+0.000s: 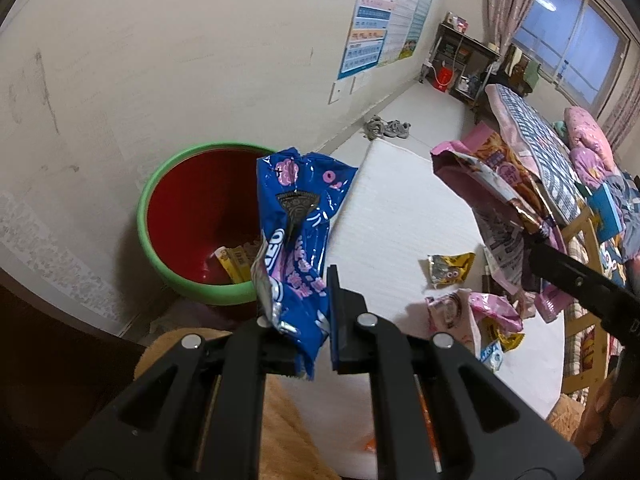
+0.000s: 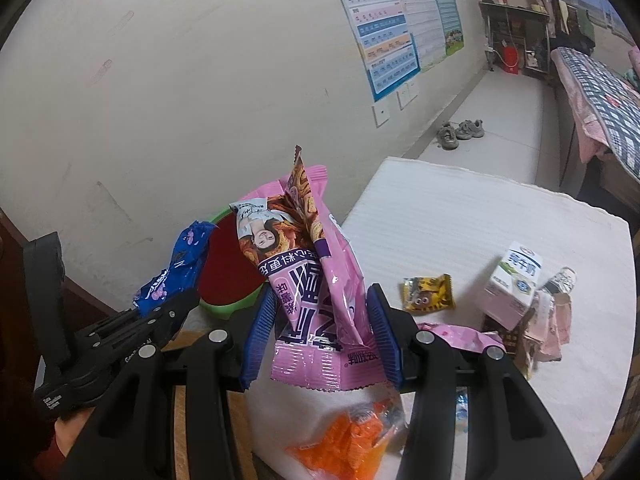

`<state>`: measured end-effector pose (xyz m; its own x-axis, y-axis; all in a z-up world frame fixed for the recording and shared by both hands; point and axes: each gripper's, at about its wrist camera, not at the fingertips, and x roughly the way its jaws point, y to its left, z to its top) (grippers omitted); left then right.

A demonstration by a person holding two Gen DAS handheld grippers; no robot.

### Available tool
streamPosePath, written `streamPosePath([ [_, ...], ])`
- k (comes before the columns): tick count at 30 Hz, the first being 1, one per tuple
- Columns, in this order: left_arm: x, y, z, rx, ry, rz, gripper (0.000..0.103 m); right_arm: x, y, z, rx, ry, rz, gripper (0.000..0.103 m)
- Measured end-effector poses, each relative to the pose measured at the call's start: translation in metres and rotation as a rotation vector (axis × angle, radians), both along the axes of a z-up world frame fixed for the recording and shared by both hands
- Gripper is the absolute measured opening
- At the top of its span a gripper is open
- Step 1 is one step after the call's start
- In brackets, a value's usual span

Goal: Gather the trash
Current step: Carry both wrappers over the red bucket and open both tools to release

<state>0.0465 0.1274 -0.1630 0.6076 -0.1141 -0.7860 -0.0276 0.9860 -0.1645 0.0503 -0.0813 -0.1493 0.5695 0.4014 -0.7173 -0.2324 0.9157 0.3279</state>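
Observation:
A blue Oreo wrapper (image 1: 296, 232) hangs upright in my left gripper (image 1: 310, 332), which is shut on its lower end. Just behind it stands a red bin with a green rim (image 1: 160, 200), with yellow wrappers (image 1: 234, 264) at its bottom. My right gripper (image 2: 320, 332) is shut on a tall pink snack bag (image 2: 312, 280), its blue pads (image 2: 380, 328) pressing both sides. The right wrist view shows the left gripper (image 2: 184, 304) with the blue wrapper (image 2: 176, 268) beside the bin (image 2: 228, 272). At the right of the left wrist view the pink bag (image 1: 492, 176) is held high.
Loose trash lies on a white foam mat (image 2: 460, 216): a yellow wrapper (image 2: 428, 294), a milk carton (image 2: 514, 284), pink wrappers (image 1: 460, 312) and an orange wrapper (image 2: 352, 440). Shoes (image 2: 460, 132) sit by the wall. A bed (image 1: 540, 148) stands at the right.

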Motion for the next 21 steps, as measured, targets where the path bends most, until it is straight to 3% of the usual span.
streamPosePath([
  [21, 0.032, 0.069, -0.012, 0.018, 0.001, 0.111, 0.008, 0.052, 0.074, -0.011, -0.034, 0.034, 0.142, 0.047],
])
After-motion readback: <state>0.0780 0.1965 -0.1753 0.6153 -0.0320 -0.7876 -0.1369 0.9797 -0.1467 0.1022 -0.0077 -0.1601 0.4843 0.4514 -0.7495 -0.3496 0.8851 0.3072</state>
